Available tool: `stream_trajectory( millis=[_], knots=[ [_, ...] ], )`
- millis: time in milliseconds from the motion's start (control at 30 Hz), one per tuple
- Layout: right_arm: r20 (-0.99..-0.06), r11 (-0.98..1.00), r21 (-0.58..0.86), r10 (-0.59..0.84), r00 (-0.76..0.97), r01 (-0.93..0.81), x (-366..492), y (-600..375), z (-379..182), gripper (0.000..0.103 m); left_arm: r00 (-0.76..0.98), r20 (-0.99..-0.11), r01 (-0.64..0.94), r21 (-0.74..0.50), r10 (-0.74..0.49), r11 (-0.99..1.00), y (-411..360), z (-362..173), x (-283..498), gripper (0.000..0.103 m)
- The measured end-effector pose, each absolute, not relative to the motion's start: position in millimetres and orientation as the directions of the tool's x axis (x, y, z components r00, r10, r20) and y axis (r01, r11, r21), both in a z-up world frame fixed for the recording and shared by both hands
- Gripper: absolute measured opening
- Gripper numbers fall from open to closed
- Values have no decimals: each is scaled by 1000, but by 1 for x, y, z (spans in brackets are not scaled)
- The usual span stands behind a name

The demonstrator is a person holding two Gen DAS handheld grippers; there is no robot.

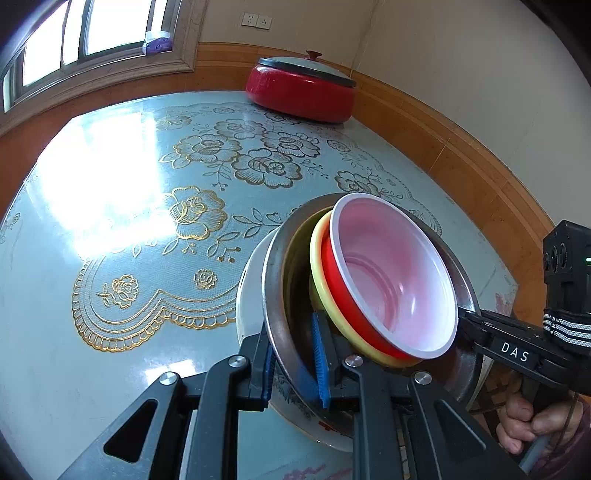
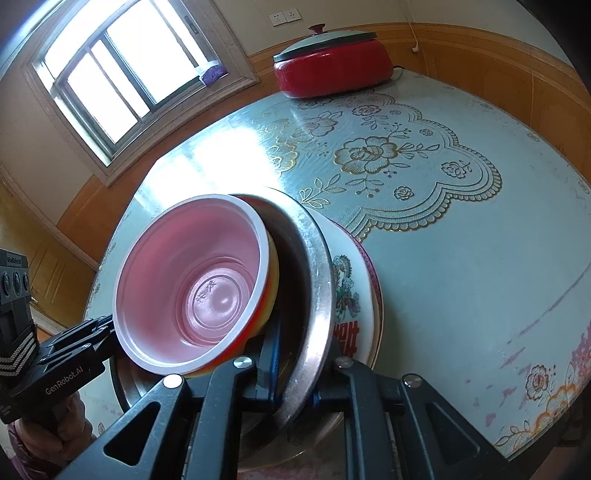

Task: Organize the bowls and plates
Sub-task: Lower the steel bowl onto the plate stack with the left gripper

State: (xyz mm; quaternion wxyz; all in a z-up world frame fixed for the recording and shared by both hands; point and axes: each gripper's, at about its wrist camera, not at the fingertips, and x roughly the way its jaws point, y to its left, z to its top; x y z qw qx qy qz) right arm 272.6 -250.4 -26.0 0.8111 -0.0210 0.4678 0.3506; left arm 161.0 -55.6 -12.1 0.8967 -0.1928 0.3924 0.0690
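Observation:
A nested stack is held between both grippers above the table: a red bowl with a white-pink inside (image 1: 391,280) (image 2: 195,284) sits in a yellow bowl (image 1: 319,273), inside a steel basin (image 1: 275,295) (image 2: 317,280), over a white patterned plate (image 1: 245,288) (image 2: 354,291). My left gripper (image 1: 293,360) is shut on the steel basin's rim on one side. My right gripper (image 2: 295,369) is shut on the rim on the opposite side; it shows in the left wrist view (image 1: 469,321). The left gripper shows in the right wrist view (image 2: 99,332).
A red lidded electric pot (image 1: 301,88) (image 2: 332,62) stands at the far edge of the table (image 1: 110,240) (image 2: 461,258), which has a light-blue cloth with gold flowers. Wood-panelled walls and a window (image 1: 92,33) lie beyond.

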Motion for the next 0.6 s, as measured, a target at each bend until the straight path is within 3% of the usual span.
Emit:
stream_trajectory(
  millis=[300, 467, 600],
  knots=[
    [-781, 797, 322, 529, 332, -512, 268, -256, -22, 15, 671, -738, -218, -293, -75, 931, -52, -12, 164, 20],
    [-748, 810, 358, 547, 376, -465, 257, -271, -12, 23, 669, -735, -168, -297, -112, 940, -53, -12, 165, 26],
    [-727, 820, 362, 546, 417, -444, 248, -280, -6, 23, 675, -727, -141, -294, -126, 945, -54, -12, 164, 27]
  ],
)
